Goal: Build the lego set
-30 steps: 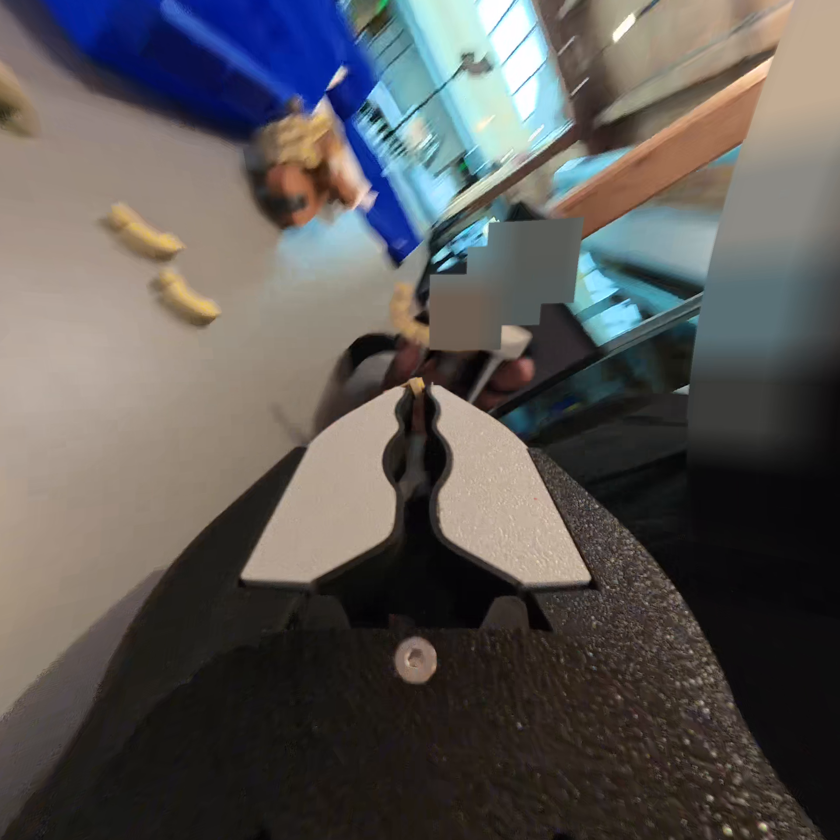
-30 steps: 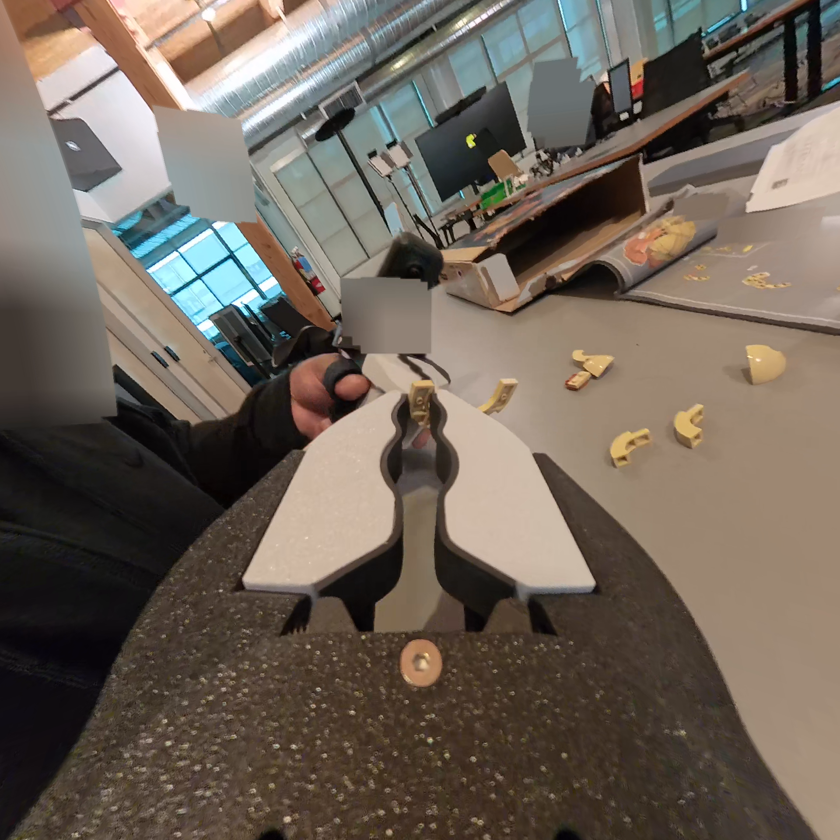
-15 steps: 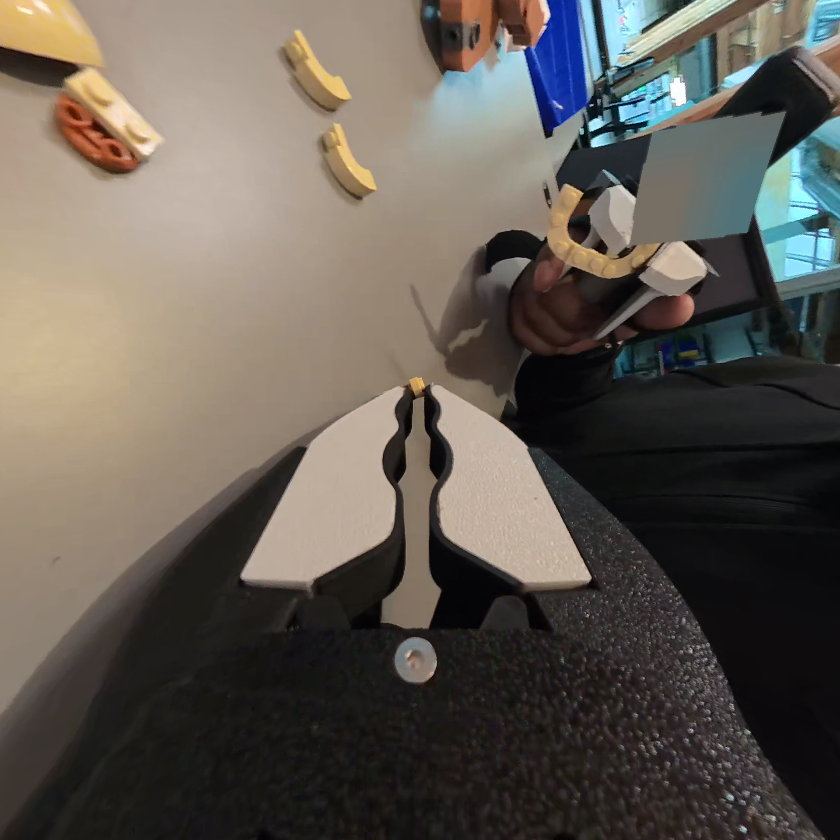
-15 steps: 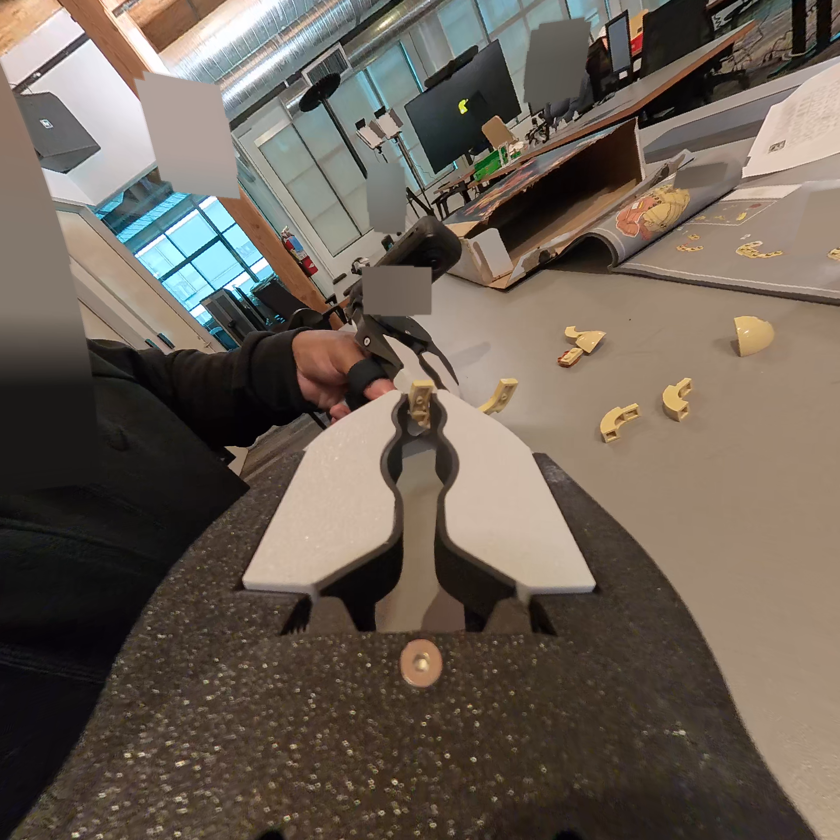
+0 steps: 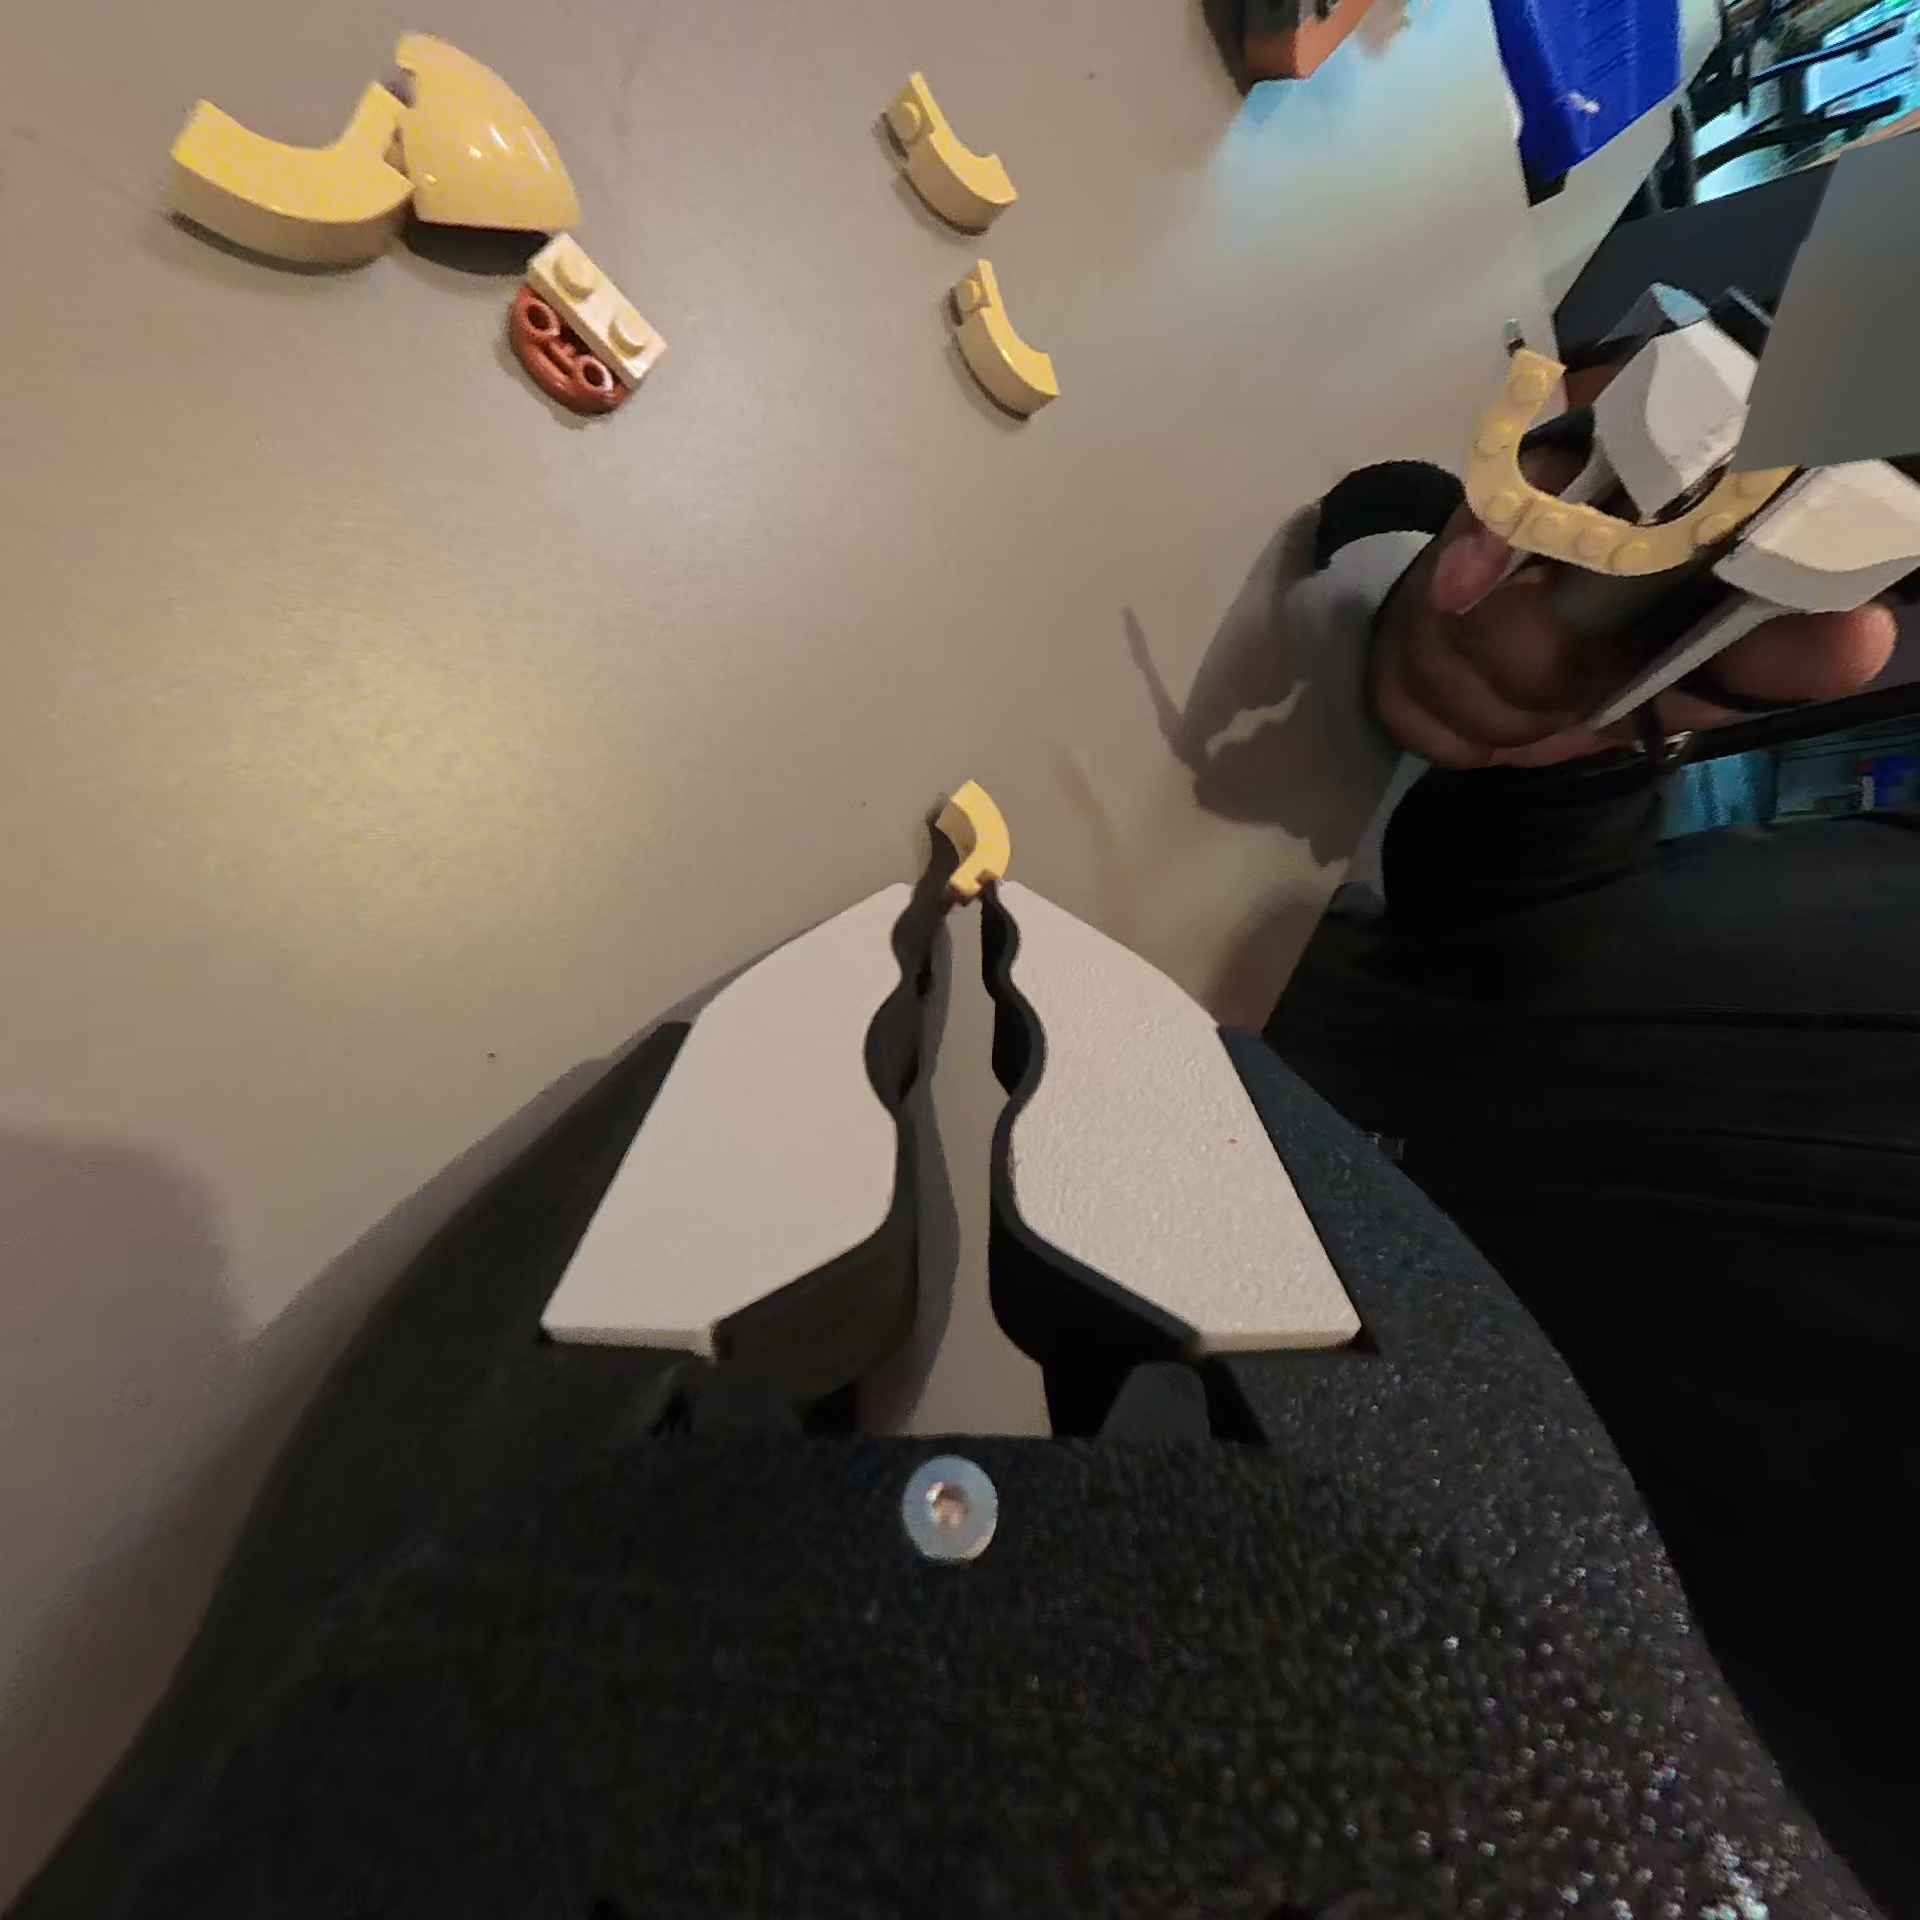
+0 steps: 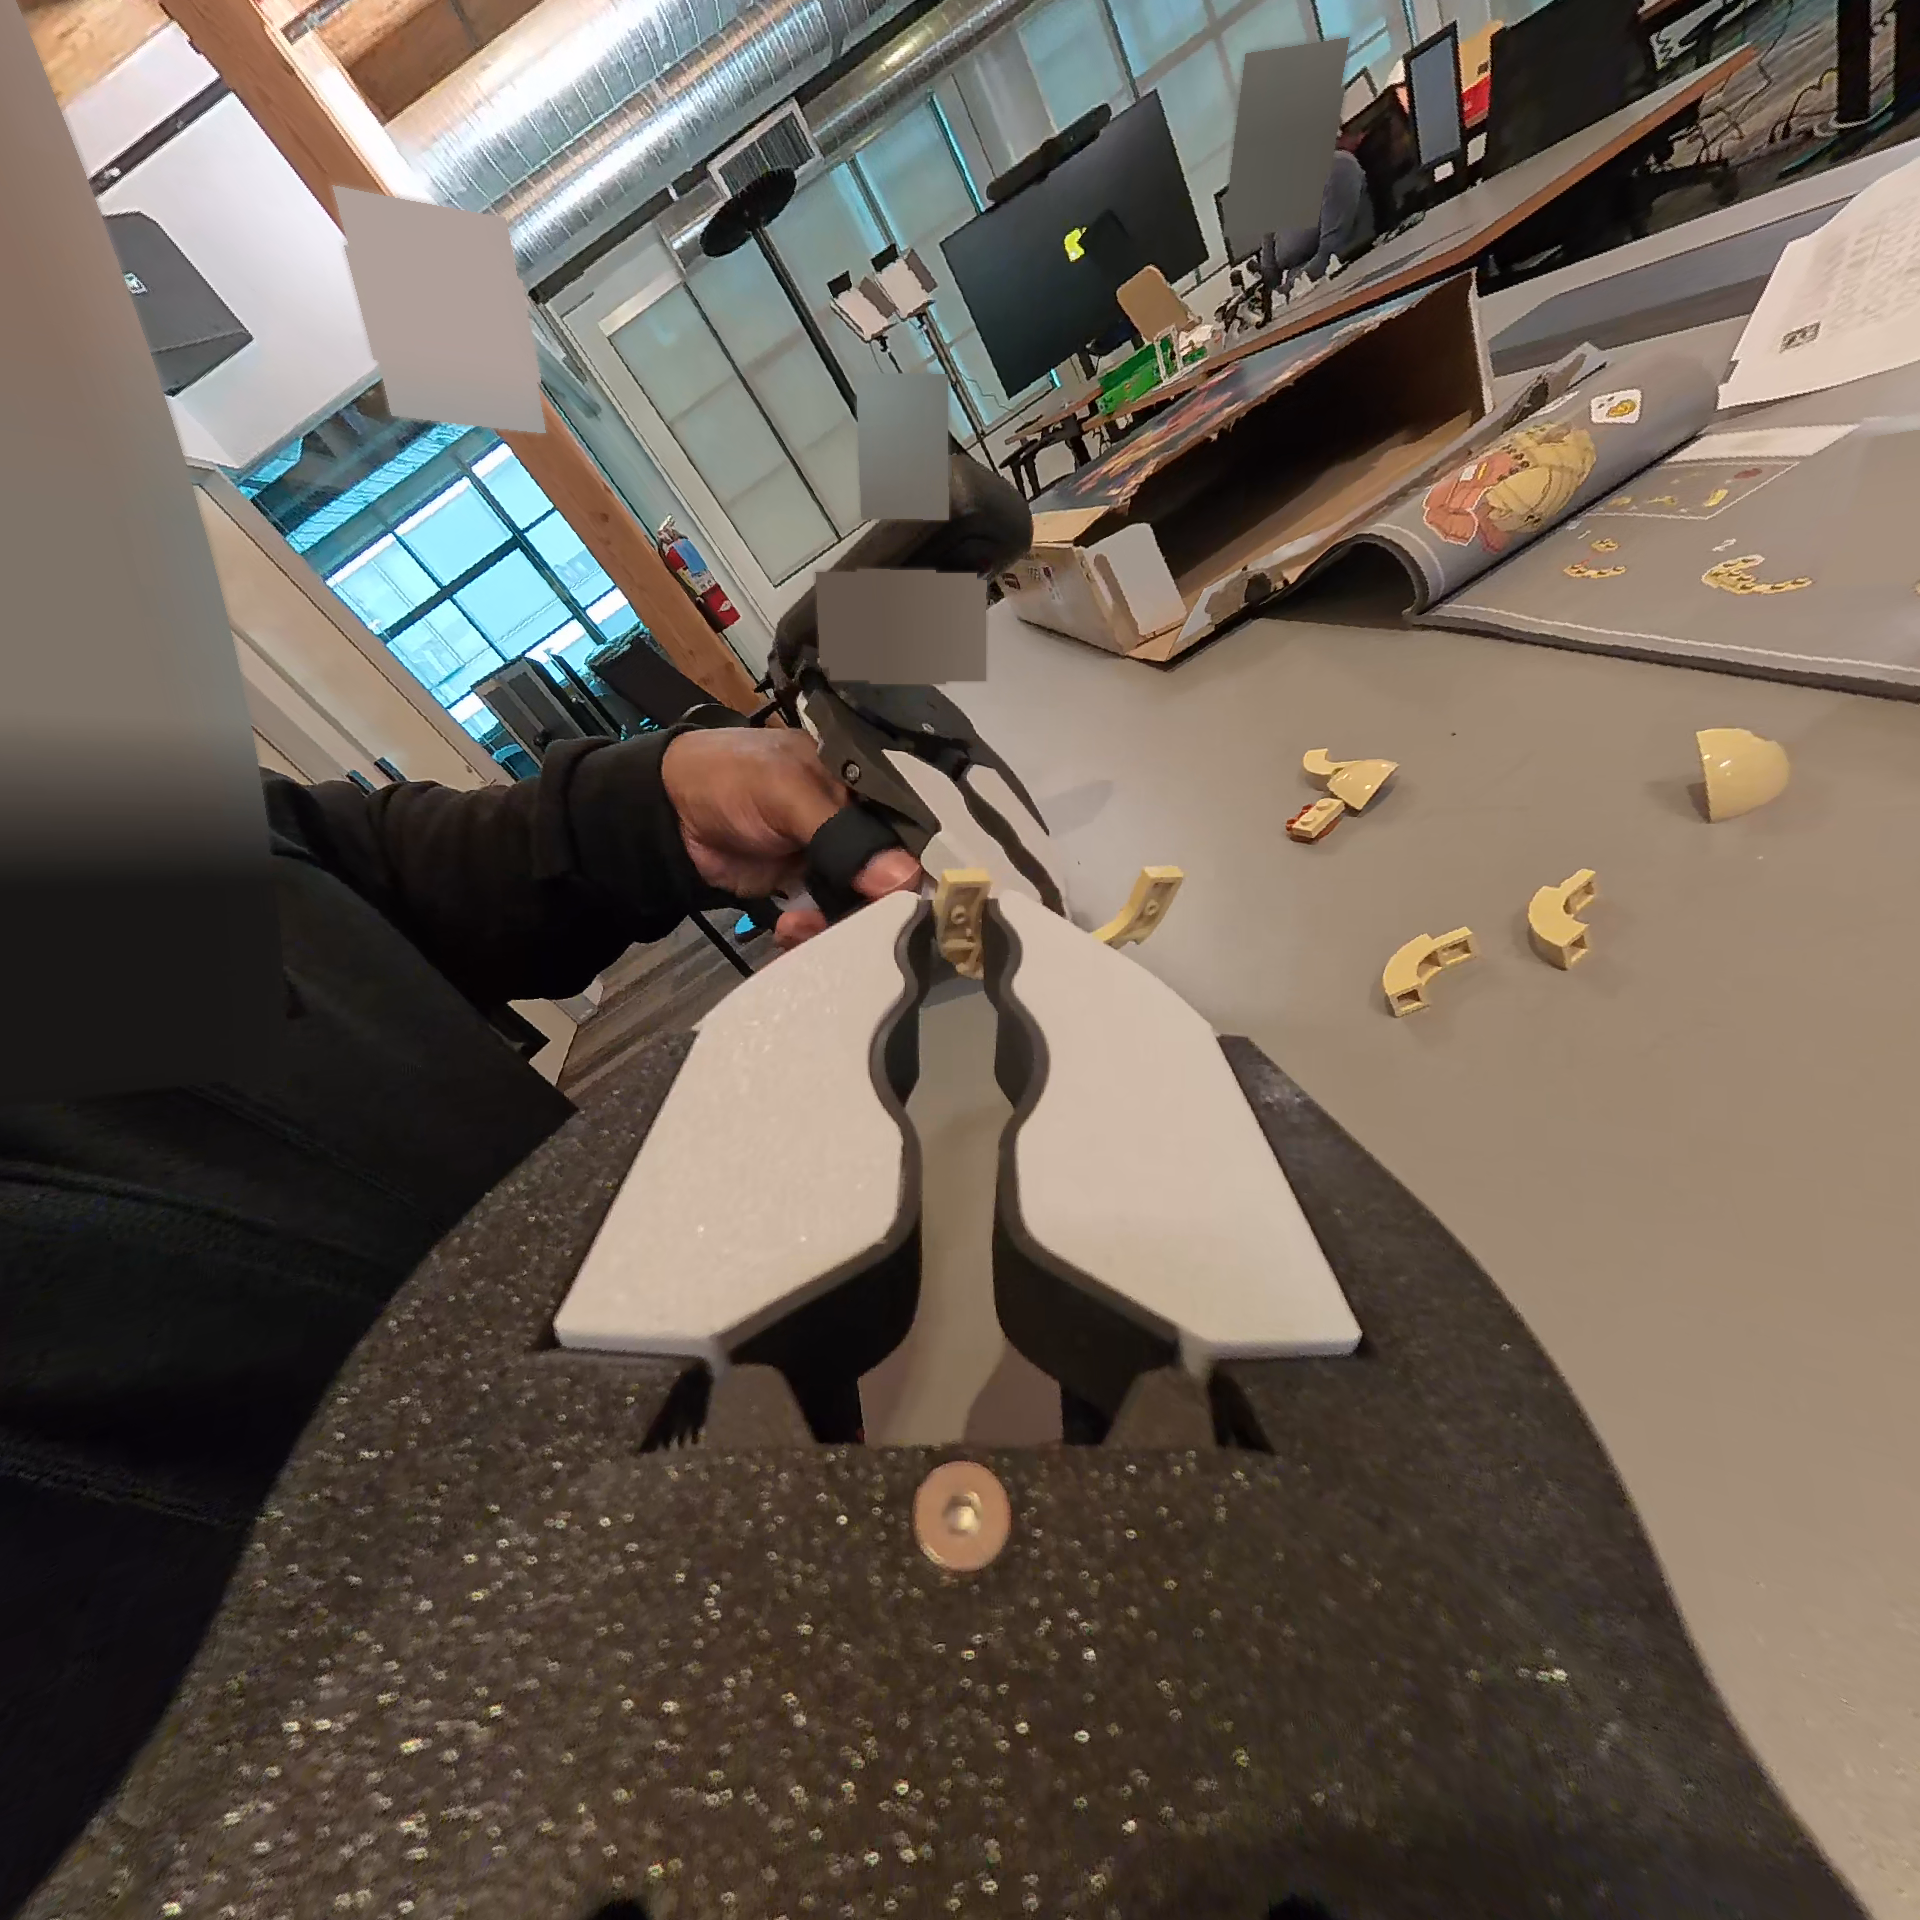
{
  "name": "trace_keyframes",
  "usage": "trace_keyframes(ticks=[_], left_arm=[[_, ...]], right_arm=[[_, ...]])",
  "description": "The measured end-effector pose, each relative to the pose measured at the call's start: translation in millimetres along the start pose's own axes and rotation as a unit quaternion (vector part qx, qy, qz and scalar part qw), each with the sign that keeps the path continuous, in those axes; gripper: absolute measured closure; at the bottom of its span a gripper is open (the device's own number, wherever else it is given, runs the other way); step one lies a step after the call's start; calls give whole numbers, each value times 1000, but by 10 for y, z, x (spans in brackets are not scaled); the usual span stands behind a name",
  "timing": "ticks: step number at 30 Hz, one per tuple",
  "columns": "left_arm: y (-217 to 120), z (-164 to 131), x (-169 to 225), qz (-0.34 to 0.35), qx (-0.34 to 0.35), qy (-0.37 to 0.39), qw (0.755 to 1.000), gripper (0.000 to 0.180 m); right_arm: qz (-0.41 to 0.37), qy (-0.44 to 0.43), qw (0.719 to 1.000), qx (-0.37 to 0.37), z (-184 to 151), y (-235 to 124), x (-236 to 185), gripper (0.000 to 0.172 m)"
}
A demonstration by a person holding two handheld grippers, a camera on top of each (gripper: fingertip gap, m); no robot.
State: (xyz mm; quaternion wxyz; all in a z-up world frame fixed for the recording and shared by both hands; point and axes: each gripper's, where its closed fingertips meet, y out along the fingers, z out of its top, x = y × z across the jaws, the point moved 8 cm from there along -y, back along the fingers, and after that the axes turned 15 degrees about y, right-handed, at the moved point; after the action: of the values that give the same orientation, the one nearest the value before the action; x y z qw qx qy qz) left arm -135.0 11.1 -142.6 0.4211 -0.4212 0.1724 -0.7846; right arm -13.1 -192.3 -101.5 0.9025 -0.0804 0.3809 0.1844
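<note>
The left gripper (image 5: 961, 899) has its tips almost together, with a thin slit between them. A small tan curved brick (image 5: 975, 847) sits at the very tips. It looks like a tiny bent arch. I cannot tell if the tips pinch it or if it just lies on the grey table (image 5: 416, 727) touching them.

The right gripper (image 6: 961, 925) is clenched on a tan arch plate (image 6: 961, 920). From the left wrist view this plate (image 5: 1558, 520) is a wide U shape with round studs along it, held up in the air beside a hand (image 5: 1507, 665) in a black sleeve.

More bricks lie on the table, well apart from the left tips: 2 small tan curved bricks (image 5: 951, 156) and (image 5: 1003, 343), a big tan curved piece (image 5: 291, 192) touching a tan dome piece (image 5: 483, 145), and a cream plate (image 5: 597, 307) on a brown round plate (image 5: 556, 364).

The table edge runs along the right side, near the person's dark clothes (image 5: 1610, 1143). There is wide bare table between the left tips and the other bricks. An open booklet (image 6: 1662, 582) and a cardboard box (image 6: 1299, 468) lie far back.
</note>
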Motion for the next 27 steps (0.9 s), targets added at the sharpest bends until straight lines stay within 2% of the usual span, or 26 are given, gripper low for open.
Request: trace_keyframes(ticks=[7, 9, 11, 13, 17, 19, 21, 23, 25, 26, 27], left_arm=[[-47, 30, -3, 54, -16, 47, 997, 159], [-66, 44, 23, 70, -31, 107, 991, 152], [-89, 61, 87, 87, -44, 198, 975, 149], [-98, 88, 171, 107, -49, 307, 944, 148], [-42, 71, 199, 147, -91, 501, 848, 150], [7, 30, 191, 142, -117, 563, 806, 155], [48, 9, 193, 119, -131, 591, 787, 167], [68, 31, 202, 99, -136, 600, 782, 173], [76, 66, 194, 75, -146, 587, 793, 174], [78, 91, 195, 49, -149, 554, 818, 174], [80, 118, 208, 0, -143, 493, 858, 174]], right_arm=[[0, -4, 1000, 1, -5, -1, -9, 163], [2, -4, 1000, 3, -2, -8, -9, 163], [4, -2, 1000, 5, 1, -12, -7, 163], [7, -1, 1000, 5, 2, -13, -6, 163], [11, -1, 1000, 4, 1, -15, -10, 163], [13, -4, 1000, 7, -1, -23, -15, 163], [15, -4, 1000, 9, 0, -29, -18, 163], [16, -4, 1000, 11, 2, -33, -17, 163], [17, -3, 1000, 11, 3, -33, -15, 163], [18, -2, 1000, 10, 3, -32, -15, 163], [18, -2, 1000, 10, 2, -32, -14, 163]])
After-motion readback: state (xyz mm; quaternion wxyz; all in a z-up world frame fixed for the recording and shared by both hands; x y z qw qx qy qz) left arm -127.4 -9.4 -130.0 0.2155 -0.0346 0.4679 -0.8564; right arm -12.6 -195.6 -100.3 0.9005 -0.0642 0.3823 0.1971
